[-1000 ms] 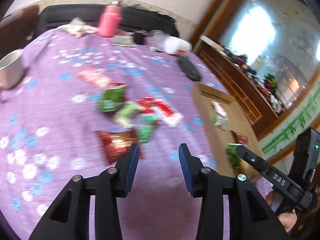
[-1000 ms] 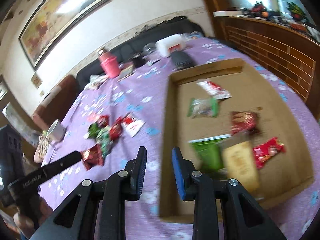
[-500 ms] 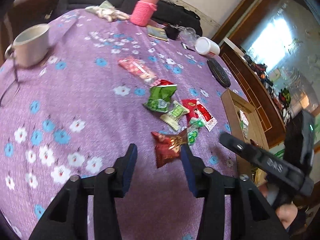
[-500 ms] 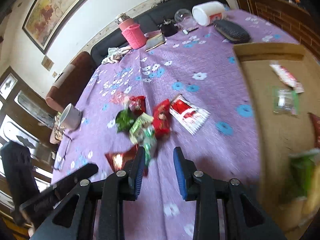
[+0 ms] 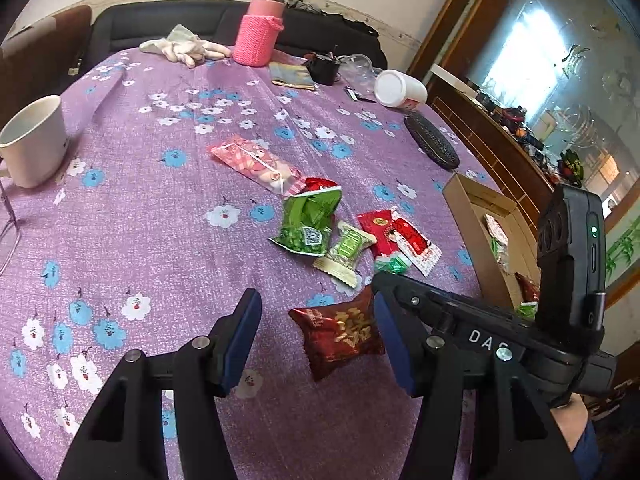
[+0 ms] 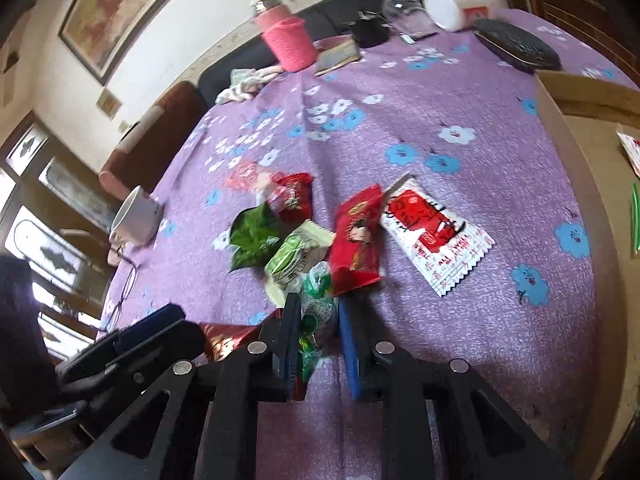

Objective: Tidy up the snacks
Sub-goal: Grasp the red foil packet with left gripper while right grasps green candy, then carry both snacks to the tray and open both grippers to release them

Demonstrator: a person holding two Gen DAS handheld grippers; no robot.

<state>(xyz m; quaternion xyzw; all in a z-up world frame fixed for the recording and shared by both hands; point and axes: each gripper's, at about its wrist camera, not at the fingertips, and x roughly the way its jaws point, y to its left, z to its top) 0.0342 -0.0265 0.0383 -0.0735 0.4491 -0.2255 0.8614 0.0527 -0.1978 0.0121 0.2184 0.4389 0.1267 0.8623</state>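
Right wrist view | my right gripper (image 6: 318, 336) closing, small green snack packet (image 6: 316, 304) between its jaws, lower centre | left gripper (image 5: 316, 340) opening, half spread around dark red packet (image 5: 340, 334), not gripping | risk: grippers crowd together; thin wrapper may slip; cardboard box (image 6: 588, 184) far right.

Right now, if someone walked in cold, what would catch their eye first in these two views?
The bright heap of snacks mid-table on the purple flowered cloth, red and green wrappers overlapping. Next, both tongs at its near edge: the left tongs, opening, straddle a dark red packet; the right tongs are closing around a small green packet. At the far edge stands a pink bottle.
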